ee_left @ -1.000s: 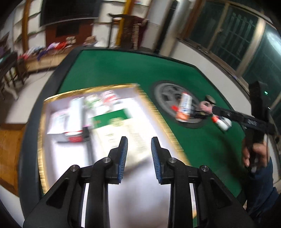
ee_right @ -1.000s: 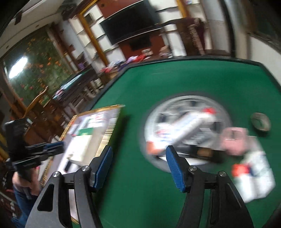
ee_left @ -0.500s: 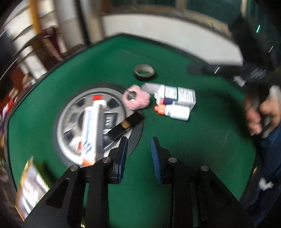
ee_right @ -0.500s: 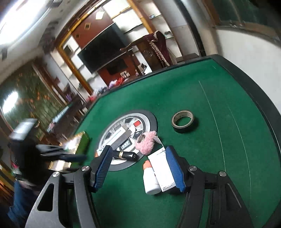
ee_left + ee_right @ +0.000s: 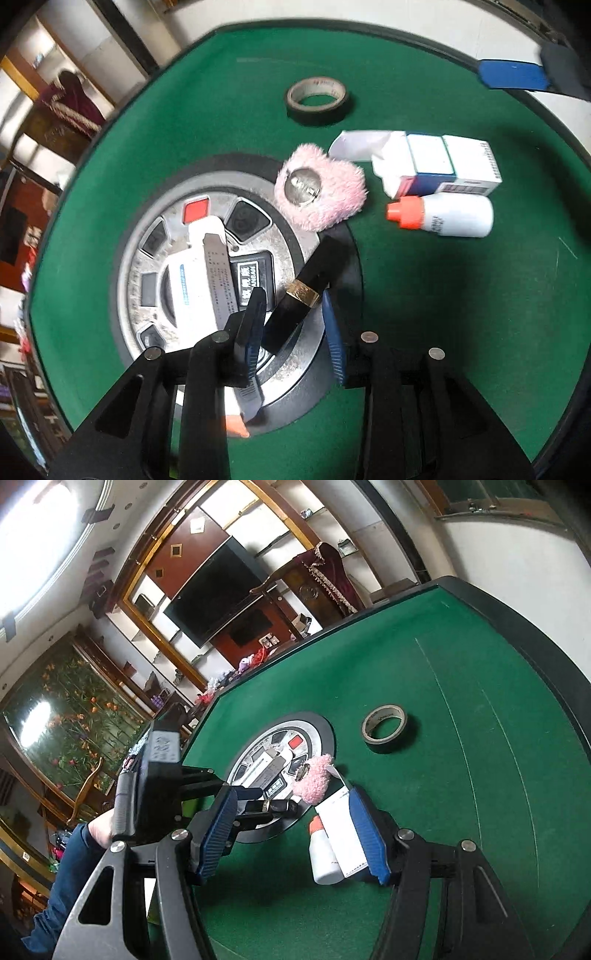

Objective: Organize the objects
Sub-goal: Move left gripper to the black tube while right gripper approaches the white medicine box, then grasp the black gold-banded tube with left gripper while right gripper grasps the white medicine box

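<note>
Objects for sorting lie clustered on the green felt table (image 5: 424, 332), and we start at our left gripper (image 5: 295, 325), which points steeply down over the round silver hub (image 5: 147, 280) set in the middle of the table. Its jaws are opening, and the black tube with a gold band (image 5: 306, 288) lies slantwise between the blue pads; we cannot see either pad pressing on it. In the right wrist view the left gripper (image 5: 255, 801) reaches in from the left, carried by a hand (image 5: 99, 830) in a dark blue sleeve (image 5: 62, 878), with the black tube (image 5: 273, 806) at its tips.

Just beside the tube, on the hub, lies a white tube (image 5: 199, 280) with printed text. Beyond the tube's far end a pink fluffy item (image 5: 332, 199) with a round metal disc rests partly on the hub's black rim. Further right sit a white and blue carton (image 5: 443, 166) and, touching it, a small white bottle with an orange cap (image 5: 447, 216) on its side. A roll of tape (image 5: 317, 99) lies flat, apart from the rest, toward the far edge.

Our right gripper (image 5: 291, 830) is tilted gently downward with its jaws spread about halfway and empty. The bottle (image 5: 325, 853) and the carton (image 5: 343, 830) lie on the felt between its fingers, near the right pad.
</note>
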A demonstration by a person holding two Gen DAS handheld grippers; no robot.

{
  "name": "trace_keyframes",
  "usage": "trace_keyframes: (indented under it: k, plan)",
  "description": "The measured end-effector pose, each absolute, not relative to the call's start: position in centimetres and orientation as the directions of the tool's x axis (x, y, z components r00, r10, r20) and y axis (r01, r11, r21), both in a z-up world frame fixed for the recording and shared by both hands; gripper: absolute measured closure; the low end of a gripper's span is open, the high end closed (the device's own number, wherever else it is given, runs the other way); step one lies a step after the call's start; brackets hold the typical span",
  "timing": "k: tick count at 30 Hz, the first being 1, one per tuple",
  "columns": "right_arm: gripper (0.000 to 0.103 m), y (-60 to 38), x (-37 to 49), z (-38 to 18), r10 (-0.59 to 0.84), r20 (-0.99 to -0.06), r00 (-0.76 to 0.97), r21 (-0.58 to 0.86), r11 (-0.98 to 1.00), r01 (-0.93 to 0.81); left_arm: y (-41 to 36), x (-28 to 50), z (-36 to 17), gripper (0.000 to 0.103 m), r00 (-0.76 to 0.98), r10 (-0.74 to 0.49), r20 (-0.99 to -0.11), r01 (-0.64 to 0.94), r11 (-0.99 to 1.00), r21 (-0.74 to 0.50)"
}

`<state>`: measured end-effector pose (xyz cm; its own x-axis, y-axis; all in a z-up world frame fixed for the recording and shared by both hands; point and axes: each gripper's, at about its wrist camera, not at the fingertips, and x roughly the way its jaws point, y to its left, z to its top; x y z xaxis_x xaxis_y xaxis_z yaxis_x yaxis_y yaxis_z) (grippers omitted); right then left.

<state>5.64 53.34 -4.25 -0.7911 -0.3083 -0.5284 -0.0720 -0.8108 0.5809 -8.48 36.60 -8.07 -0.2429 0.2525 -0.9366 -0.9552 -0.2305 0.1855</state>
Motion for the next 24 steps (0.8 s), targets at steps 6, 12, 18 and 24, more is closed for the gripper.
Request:
trace_keyframes:
  k: [6,12,18,24]
  plan:
    - [0.040,53.2,5.0,-4.9,-0.275,-0.570,-0.774,0.540,-0.835,-0.101,36.0,-9.2,-8.2,0.070,-0.242,0.266,-0.933,-0.919,-0.372,0.133]
    - [0.040,52.4,4.1,-6.1,-0.190,-0.669,-0.718,0.410,-0.901,-0.144,34.2,-5.8,-8.3,0.085,-0.260,0.212,-0.942,-0.819,-0.565,0.099]
    - [0.062,50.0,2.5,-7.1,-0.120,-0.748,-0.653,0.234,-0.968,-0.090,31.9,-4.0,-8.1,0.085,-0.254,0.259,-0.932,-0.795,-0.604,0.049]
    - [0.068,50.9,1.7,-8.1,-0.147,-0.777,-0.612,0.226,-0.973,-0.054,30.6,-4.1,-8.0,0.085,-0.272,0.302,-0.914,-0.766,-0.642,0.015]
